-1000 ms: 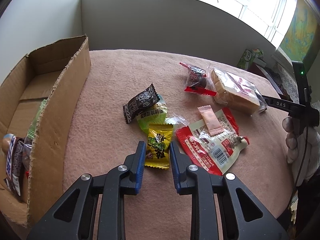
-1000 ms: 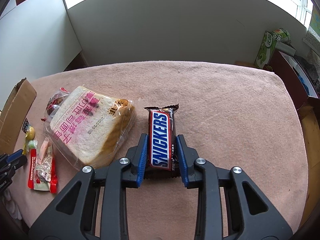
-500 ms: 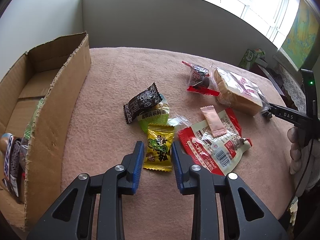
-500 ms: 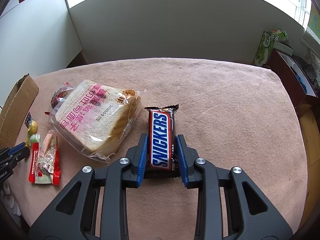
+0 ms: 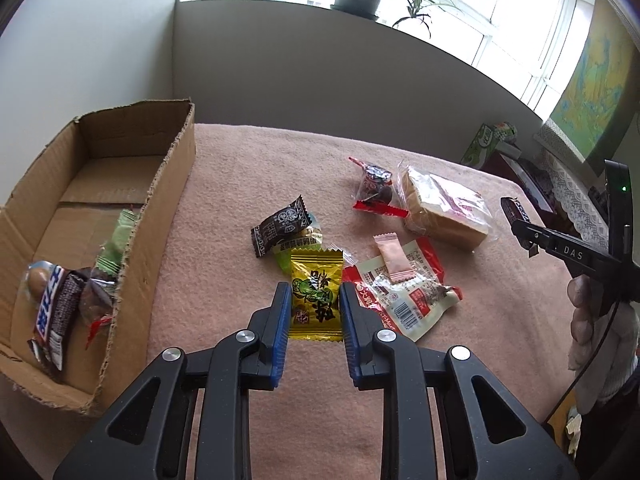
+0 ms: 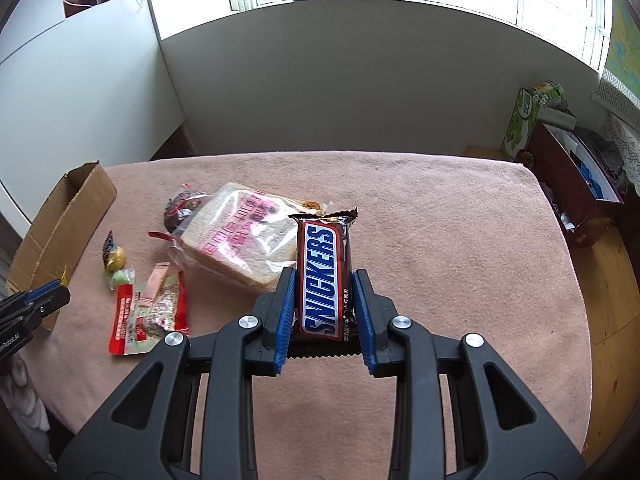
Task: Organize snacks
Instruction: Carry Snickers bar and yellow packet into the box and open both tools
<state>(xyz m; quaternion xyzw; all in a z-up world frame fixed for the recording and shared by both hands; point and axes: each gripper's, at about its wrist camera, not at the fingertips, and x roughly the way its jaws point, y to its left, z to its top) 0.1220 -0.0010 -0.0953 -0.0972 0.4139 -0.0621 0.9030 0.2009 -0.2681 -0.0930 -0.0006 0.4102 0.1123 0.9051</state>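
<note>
Lifted off the fuzzy blanket [image 6: 440, 220], right hand-held gripper [image 6: 323, 300] pinches glossy Snickers bar [image 6: 322, 280]; left [image 5: 314, 312] pinches crinkly yellow sachet [image 5: 316, 300].

The box [image 5: 160, 216] sits at the left of the table [image 5: 256, 160] with snacks [image 5: 60, 304] in it, the candy [image 5: 316, 300] lies in the middle, and the bread [image 5: 444, 212] is to the right, behind the pouch [image 5: 404, 300].

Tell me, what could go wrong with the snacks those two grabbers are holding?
The left gripper pinches only the lower part of the crinkly yellow candy packet, so it might slip out. The right gripper carries the brown Snickers bar close over the clear-wrapped bread slices and could bump them on the way to the cardboard box.
</note>
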